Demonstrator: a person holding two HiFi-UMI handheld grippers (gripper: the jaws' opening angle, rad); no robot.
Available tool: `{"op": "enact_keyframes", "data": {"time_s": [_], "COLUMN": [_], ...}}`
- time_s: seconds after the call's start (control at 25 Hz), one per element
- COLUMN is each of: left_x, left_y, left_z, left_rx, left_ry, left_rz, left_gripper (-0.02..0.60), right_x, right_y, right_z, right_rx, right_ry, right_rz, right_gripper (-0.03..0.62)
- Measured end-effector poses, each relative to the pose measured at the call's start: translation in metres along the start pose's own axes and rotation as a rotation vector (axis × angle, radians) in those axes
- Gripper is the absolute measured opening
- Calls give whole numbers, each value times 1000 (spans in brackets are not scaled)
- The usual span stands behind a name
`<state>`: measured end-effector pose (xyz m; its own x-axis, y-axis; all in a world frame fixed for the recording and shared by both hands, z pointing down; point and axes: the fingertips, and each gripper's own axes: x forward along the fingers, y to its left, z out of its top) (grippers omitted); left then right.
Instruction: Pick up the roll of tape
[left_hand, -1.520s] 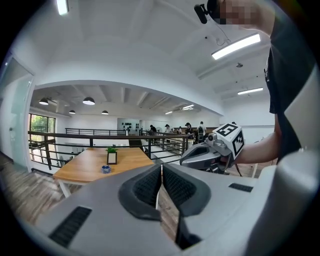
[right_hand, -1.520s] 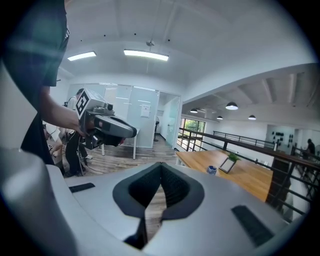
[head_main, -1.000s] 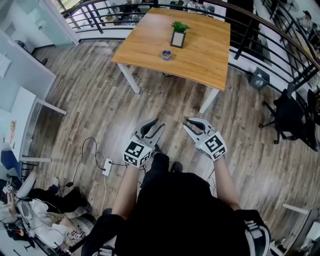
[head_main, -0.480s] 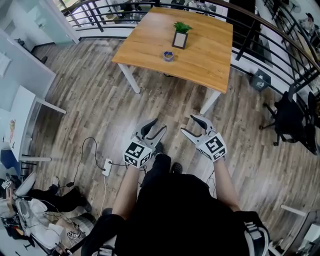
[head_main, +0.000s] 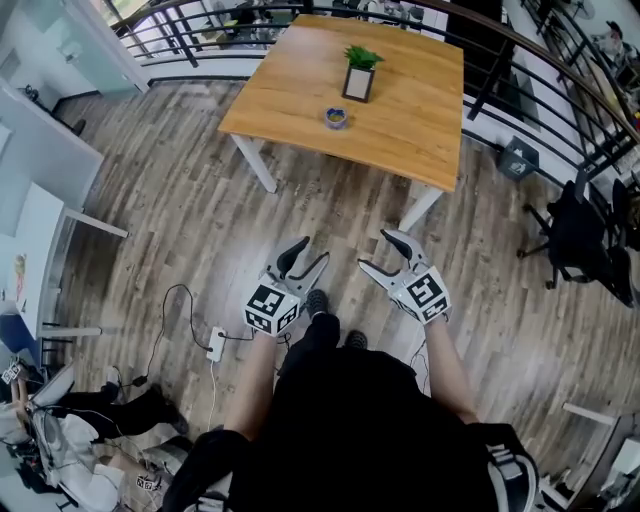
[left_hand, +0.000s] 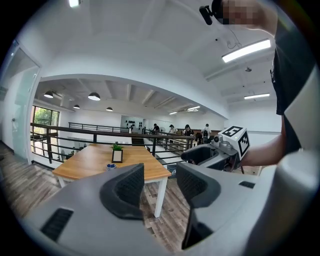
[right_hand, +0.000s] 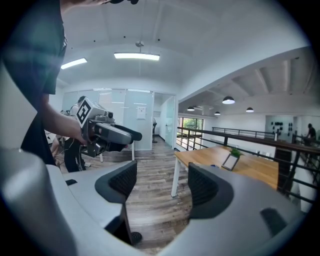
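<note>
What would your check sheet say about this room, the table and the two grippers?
Surface: wooden table, mostly bare.
Job's things: roll of tape lies on the table, untouched, near a potted plant but apart from it.
Clutter: bags and loose gear on the floor, lower left.
Grippers: left gripper and right gripper open, jaws just been opening, nothing between them, short of the table.
Cables: power strip with cable on the floor.
Surroundings: plank floor, black railing, office chair.

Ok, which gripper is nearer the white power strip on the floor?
Left. In the head view the left gripper hangs just right of the power strip; the right gripper is farther right again.
</note>
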<state>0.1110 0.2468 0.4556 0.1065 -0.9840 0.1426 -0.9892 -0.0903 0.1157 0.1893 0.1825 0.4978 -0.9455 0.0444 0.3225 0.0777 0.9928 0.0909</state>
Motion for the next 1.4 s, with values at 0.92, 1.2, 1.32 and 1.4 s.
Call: {"op": "enact_keyframes", "data": {"time_s": [0.92,1.2,1.32,1.4], "left_x": [48,45,45,44], "left_y": [124,155,162,165], "left_z": [13,7,7,8], "left_rx": [9,10,8,5], "left_ry": [6,17,19,20], "left_rz": [-164,-177,-183,-185], "left_gripper": [202,202,202,202], "right_x": [110,138,144,146], "right_y": [-54,-53,-53,-54], "right_z": [24,26,23,24], "right_rx": [37,53,62,69], "right_ry": [48,41,43,45], "right_rz": [-125,-145,-148,-155], "right_gripper": [319,316,312,311]}}
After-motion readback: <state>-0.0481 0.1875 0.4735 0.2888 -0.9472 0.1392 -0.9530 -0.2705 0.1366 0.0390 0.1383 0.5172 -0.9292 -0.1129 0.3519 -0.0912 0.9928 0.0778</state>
